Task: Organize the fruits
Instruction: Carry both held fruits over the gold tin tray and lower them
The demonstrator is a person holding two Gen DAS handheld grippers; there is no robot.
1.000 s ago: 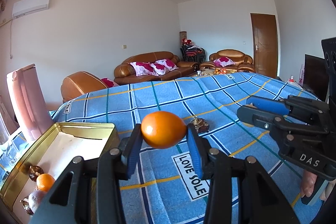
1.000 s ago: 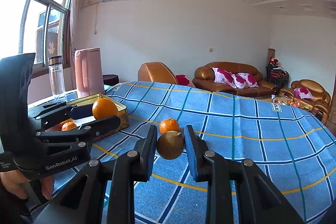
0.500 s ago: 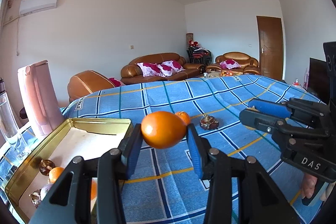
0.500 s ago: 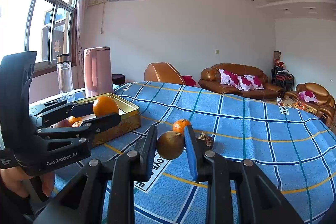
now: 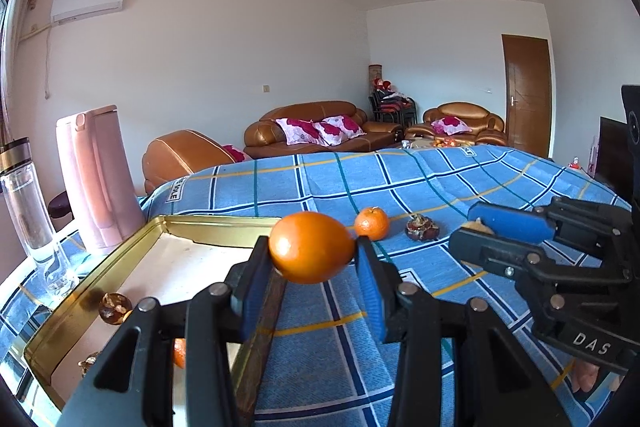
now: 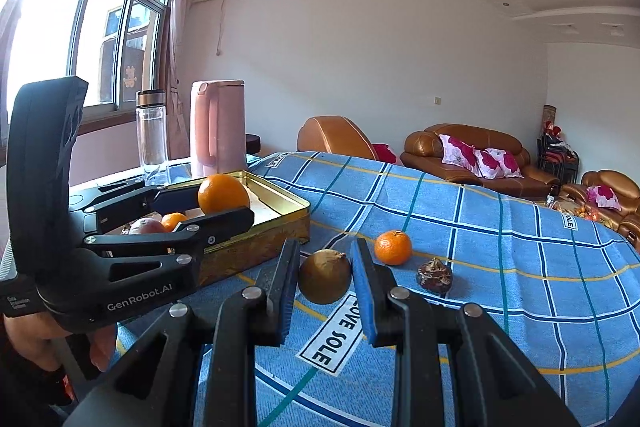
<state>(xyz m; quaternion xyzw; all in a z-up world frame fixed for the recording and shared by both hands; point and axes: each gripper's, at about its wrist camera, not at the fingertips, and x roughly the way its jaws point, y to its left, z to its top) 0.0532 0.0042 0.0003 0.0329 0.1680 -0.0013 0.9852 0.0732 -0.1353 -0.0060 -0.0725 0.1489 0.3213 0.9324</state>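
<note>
My left gripper [image 5: 312, 259] is pinching a large orange [image 5: 310, 247] between its blue pads, and I can see the fruit held in the air above the right-hand rim of the gold tin [image 5: 120, 251], which sits at the left edge of the blue checked cloth [image 5: 420, 179]. My right gripper [image 6: 325, 277] is clamped on a brown round fruit [image 6: 324, 275], its pads pressed against both sides, and it hangs over the cloth just beside the near corner of the tin. From the right wrist view the left gripper [image 6: 222, 205] crosses in front of the tin [image 6: 280, 227] with the orange [image 6: 223, 194] above the tin's open tray. Inside the tin I make out a small orange fruit [image 6: 174, 219] and a pinkish round fruit [image 6: 147, 226], plus a dark brown shrivelled one [image 5: 115, 307] near its left wall. On the cloth beyond the grippers a small mandarin [image 6: 393, 247] lies near the middle, with a dark withered fruit [image 6: 435, 275] just beside it to the right; the two do not touch. At the far left edge of the table, behind the tin, stand a pink kettle [image 6: 217, 127] and a clear bottle [image 6: 152, 137], both upright. A hand [image 6: 36, 335] grips the left gripper's handle at the lower left.
</note>
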